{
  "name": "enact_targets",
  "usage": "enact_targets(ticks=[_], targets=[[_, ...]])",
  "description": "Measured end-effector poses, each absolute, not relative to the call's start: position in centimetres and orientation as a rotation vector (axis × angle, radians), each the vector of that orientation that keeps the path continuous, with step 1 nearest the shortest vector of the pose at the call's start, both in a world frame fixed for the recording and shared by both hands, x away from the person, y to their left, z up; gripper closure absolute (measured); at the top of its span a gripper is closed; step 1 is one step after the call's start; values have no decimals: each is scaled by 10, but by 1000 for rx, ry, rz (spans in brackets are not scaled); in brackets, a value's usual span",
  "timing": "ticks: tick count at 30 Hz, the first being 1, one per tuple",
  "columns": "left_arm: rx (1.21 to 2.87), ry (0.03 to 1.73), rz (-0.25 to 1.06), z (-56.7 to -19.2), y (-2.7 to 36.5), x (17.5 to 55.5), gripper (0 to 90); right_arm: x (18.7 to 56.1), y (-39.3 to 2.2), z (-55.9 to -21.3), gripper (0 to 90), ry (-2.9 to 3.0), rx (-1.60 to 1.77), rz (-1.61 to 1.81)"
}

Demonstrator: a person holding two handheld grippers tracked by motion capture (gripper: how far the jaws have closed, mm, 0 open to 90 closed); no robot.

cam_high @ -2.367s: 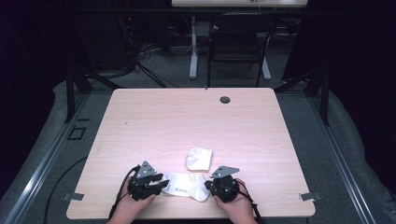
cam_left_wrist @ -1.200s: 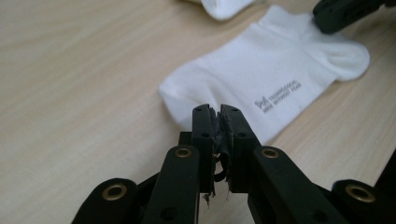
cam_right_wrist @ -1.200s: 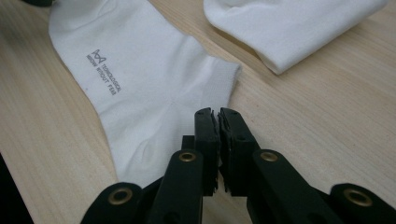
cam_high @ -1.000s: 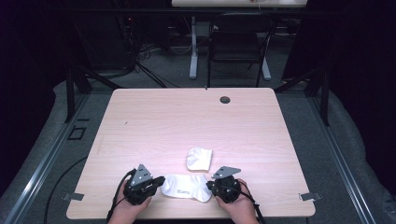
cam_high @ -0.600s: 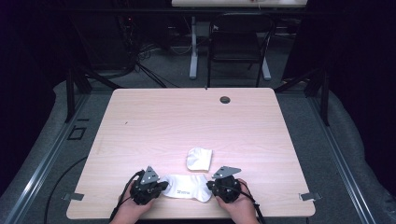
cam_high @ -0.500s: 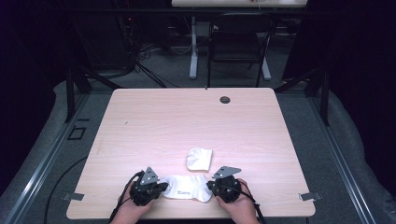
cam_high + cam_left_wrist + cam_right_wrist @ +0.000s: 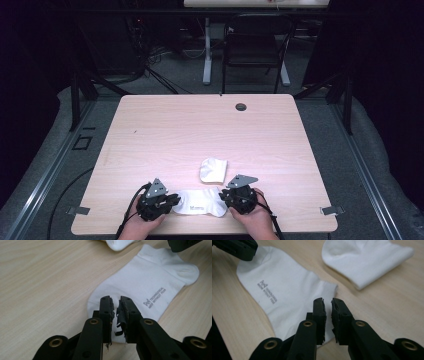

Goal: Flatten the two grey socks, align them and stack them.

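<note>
At the near edge of the desk [image 7: 150,130] a flat white sock [image 7: 200,202] is laid out lengthwise between the two tongs. The left tongs [image 7: 115,305] are seen at one end of the sock, their jaws parted by a narrow slit after just opening; no cloth is caught in the gap, and the sock lies under the tips. The right tongs [image 7: 327,307] are placed at the opposite end, likewise released, with jaws just eased apart and nothing pinched between them. Whether the tips rest on the fabric or hover just over it cannot be told for certain. Grey lettering is printed on the sock. Just beyond it, toward the right tongs, a second, folded white sock [image 7: 213,170] is found. Farther off, near the far edge, a dark round grommet [image 7: 241,107] is set into the desk.
</note>
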State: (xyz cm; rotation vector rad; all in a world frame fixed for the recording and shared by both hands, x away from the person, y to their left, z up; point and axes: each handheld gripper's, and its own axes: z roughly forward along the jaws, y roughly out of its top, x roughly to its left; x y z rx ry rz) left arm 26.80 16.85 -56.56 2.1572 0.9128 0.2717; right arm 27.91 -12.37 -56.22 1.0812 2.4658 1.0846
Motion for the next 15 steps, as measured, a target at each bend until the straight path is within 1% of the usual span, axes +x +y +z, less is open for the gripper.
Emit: enact_targets(ticks=[4,5,6,7,10,11,12,13,15], targets=[[2129,921,288,-562,170,274,761,289,-122,-556,775,2430,1072,1085],[2125,921,295,-561,171,277,750,298,-121,-553,750,2411,1077,1082],[2125,921,295,-561,171,277,740,298,-121,-553,750,2411,1077,1082],[2112,931,295,-561,171,279,730,310,-117,-553,721,2378,1103,1081],[2111,927,299,-562,172,281,717,320,-115,-555,717,2352,1133,1099],[2110,924,300,-562,173,282,713,332,-111,-558,717,2338,1154,1063],[2110,924,300,-562,173,282,709,332,-111,-558,717,2338,1154,1063],[2105,924,303,-562,174,284,707,341,-107,-563,715,2332,1163,1030],[2106,926,301,-562,176,285,707,347,-103,-568,715,2333,1170,996]])
